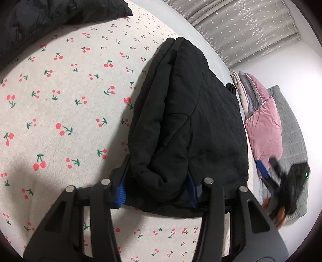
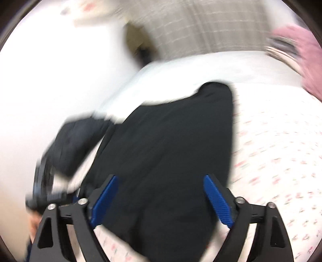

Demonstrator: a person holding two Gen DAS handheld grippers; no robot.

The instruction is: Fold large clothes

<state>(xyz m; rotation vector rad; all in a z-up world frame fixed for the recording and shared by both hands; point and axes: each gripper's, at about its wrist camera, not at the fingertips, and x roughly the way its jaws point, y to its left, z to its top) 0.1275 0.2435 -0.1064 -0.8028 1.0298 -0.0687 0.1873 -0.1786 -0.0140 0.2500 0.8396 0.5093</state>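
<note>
Black padded garment (image 1: 187, 125) lies lengthwise ahead toward the bed (image 1: 66, 104) edge; left gripper (image 1: 157, 191) clamps its near end, right gripper (image 2: 161, 201) hangs spread open above.

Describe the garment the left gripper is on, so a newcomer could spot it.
Start at the cherry-print bedsheet. Near its edge toward the curtain lies a folded black quilted coat, its near end between the left gripper's fingers. Unlike the black jacket heaped at the far corner, it is a neat narrow bundle.
</note>
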